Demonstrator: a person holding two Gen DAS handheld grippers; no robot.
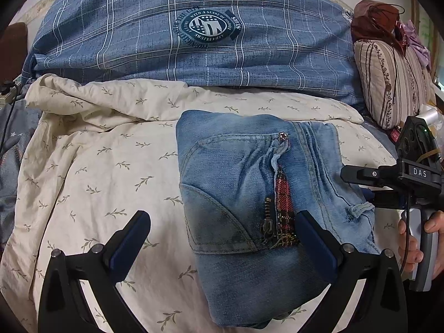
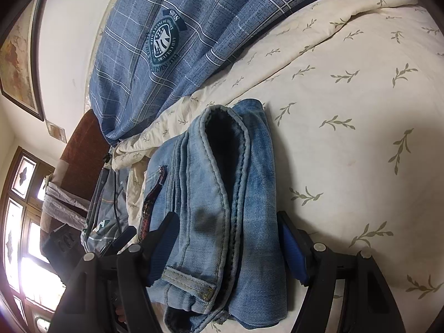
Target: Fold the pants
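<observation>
The light blue jeans (image 1: pixel 249 191) lie folded into a compact stack on the cream leaf-print sheet (image 1: pixel 91 166), pocket and plaid-lined zipper facing up. My left gripper (image 1: pixel 222 236) is open above the stack's near left part, its right finger (image 1: pixel 316 238) over the denim. My right gripper (image 2: pixel 227 244) is open with its fingers on either side of the stack's edge (image 2: pixel 222 194), where the waistband and belt loop show. The right gripper also shows in the left wrist view (image 1: pixel 360 174), at the stack's right side.
A blue plaid duvet (image 1: pixel 194 36) is piled behind the jeans. A striped pillow (image 1: pixel 394 83) with dark red cloth on it stands at the right. Windows (image 2: pixel 19 222) and a framed picture (image 2: pixel 16 63) are beyond the bed.
</observation>
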